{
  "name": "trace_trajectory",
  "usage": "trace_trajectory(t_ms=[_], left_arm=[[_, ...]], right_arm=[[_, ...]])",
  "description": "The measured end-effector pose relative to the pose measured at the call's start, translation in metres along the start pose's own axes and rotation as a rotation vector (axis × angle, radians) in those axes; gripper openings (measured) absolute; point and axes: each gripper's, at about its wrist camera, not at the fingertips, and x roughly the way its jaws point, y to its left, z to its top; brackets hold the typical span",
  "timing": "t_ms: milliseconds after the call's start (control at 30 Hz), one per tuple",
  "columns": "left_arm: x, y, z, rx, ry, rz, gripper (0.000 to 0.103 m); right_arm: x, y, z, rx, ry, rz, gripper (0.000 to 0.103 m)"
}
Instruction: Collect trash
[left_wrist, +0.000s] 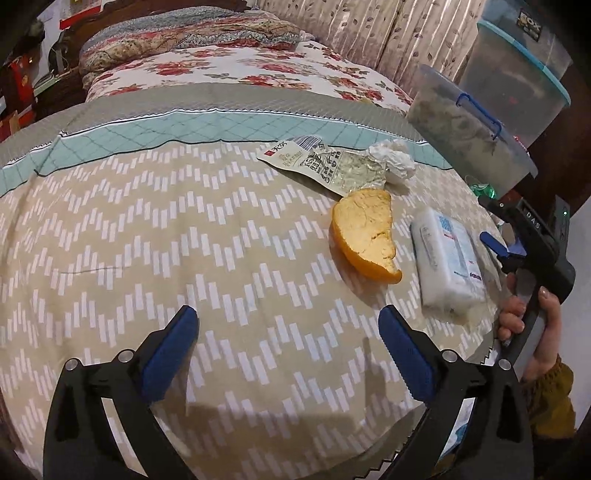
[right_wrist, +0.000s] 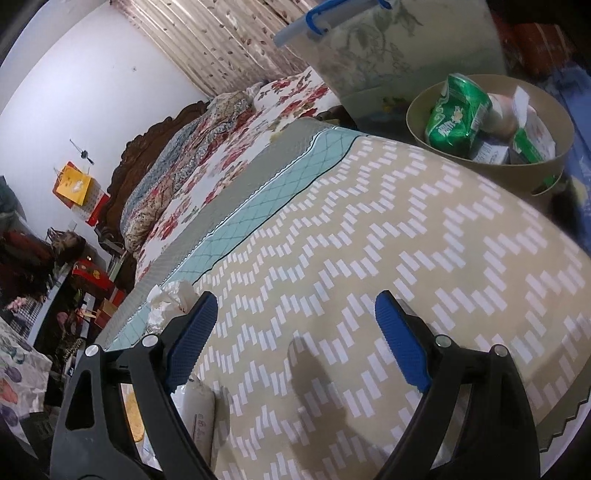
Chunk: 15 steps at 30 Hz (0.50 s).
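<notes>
Both claws are spread wide and hold nothing. Ahead and to the right of the left gripper, 4 pieces lie on the patterned table cover: an orange peel nearest, a tissue pack beside it, a torn wrapper and a crumpled tissue farther off. Far ahead-right of the right gripper, the bin beyond the table edge already holds packets, so collection looks partly done, 4 pieces left

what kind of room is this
Most likely a bedroom: a bed with a carved wooden headboard, floral quilts piled at its head, and curtains along the far wall.
</notes>
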Motion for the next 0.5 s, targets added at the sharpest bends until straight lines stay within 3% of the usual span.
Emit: trace_trajectory(t_ms=[267,500], left_arm=[[-0.0015,0.008,0.0011,-0.061,-0.005,-0.052,0.094],[-0.0011,0.0056,0.0002,-0.054,0.0,-0.041,0.094]], right_arm=[[0.0,0.0003,0.0009,-0.012,0.002,-0.003,0.087],[0.0001,0.0023,0.0004,-0.012,0.003,-0.006,0.087]])
